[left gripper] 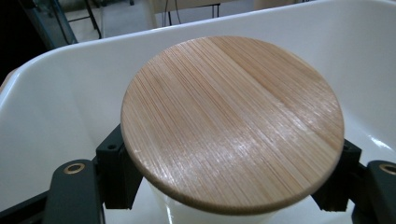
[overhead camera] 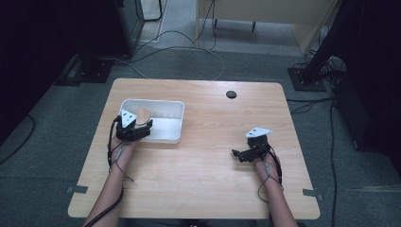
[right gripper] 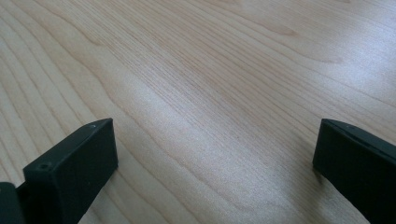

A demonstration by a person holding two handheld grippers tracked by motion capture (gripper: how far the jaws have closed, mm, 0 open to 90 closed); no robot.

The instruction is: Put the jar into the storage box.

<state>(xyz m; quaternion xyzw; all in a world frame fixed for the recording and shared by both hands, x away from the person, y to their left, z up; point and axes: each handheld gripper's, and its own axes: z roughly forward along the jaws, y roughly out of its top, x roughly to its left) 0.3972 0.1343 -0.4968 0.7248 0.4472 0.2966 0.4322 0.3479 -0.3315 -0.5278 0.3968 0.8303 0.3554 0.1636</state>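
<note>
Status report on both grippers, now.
Left gripper shut on wooden-lidded white jar, inside white tub. Right gripper open, nothing between its jaws, over table. Nothing in the way.

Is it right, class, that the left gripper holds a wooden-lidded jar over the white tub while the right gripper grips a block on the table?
Not quite. The right gripper is open with nothing between its jaws, as the right gripper view shows. The left gripper does hold the jar over the tub.

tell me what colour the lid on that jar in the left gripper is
Light tan bamboo with fine straight grain; the lid shows best in the left gripper view.
</note>
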